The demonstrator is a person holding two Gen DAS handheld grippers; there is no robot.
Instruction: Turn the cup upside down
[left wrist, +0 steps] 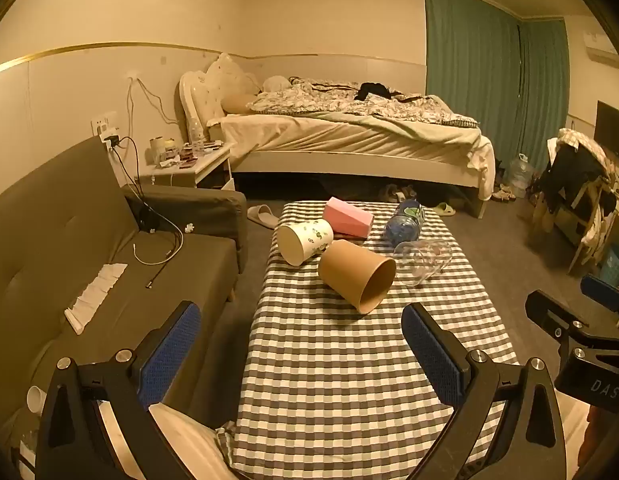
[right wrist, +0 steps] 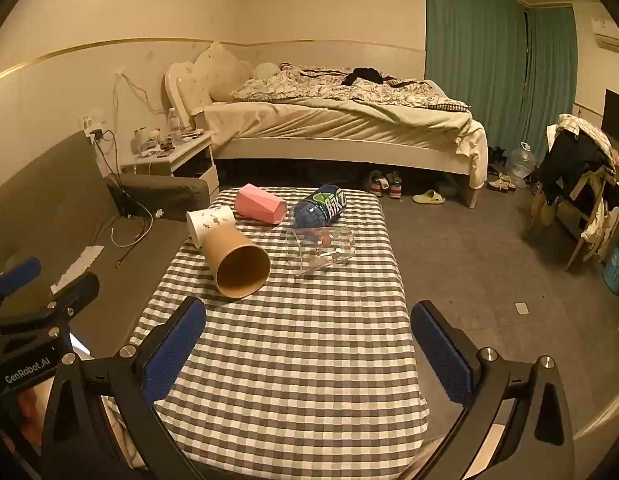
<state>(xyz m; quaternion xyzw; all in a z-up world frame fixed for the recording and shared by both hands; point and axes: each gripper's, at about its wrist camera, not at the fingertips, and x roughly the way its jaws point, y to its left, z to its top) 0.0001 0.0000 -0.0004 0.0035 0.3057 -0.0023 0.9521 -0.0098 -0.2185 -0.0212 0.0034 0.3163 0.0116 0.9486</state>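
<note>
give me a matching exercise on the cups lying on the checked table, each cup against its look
Things:
1. paper cup
2. floral cup
3. faceted cup
4. glass cup

Looks:
a. pink
b. clear, see-through
c. plain brown, mouth facing the cameras
d. white with small leaf prints

Pairs: 1-c, 2-d, 3-a, 4-b

All four lie on their sides on the checked table.

This is a bedroom in a home. An unmade bed (right wrist: 341,120) stands at 12 o'clock, a nightstand (right wrist: 177,156) at 10 o'clock, green curtains (right wrist: 477,56) at 1 o'clock, a grey sofa (left wrist: 69,240) at 9 o'clock, and shoes (right wrist: 385,184) lie under the bed.
</note>
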